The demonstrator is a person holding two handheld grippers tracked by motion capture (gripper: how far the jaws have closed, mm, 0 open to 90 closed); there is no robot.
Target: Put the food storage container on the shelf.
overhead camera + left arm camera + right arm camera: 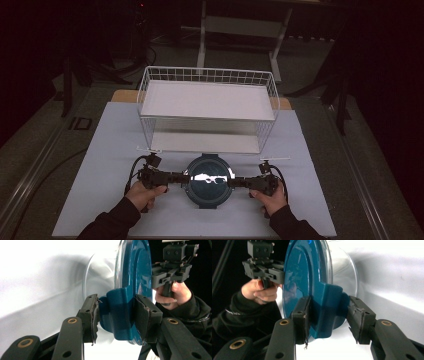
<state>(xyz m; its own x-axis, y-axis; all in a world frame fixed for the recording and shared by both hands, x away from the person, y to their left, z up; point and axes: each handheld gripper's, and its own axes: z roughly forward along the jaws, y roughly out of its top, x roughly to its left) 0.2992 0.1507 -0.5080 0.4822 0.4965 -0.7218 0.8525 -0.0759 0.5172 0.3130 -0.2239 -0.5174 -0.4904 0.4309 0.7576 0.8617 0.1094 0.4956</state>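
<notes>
Lid (pixel 210 181) between both claws: left claw (pixel 181 176) clamps one tab, right claw (pixel 238 182) clamps opposite tab.

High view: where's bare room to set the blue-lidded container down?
Free: the mat left of the wire rack, the strip right of it, and the near edge between the forearms. The rack's top shelf and lower shelf lie bare. Crowded: centre front, where the left gripper and right gripper flank the container.

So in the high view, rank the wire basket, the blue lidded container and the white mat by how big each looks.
Largest to smallest:
1. white mat
2. wire basket
3. blue lidded container
The basket sits farther from the camera, yet looks far larger than the container, so the order holds.
</notes>
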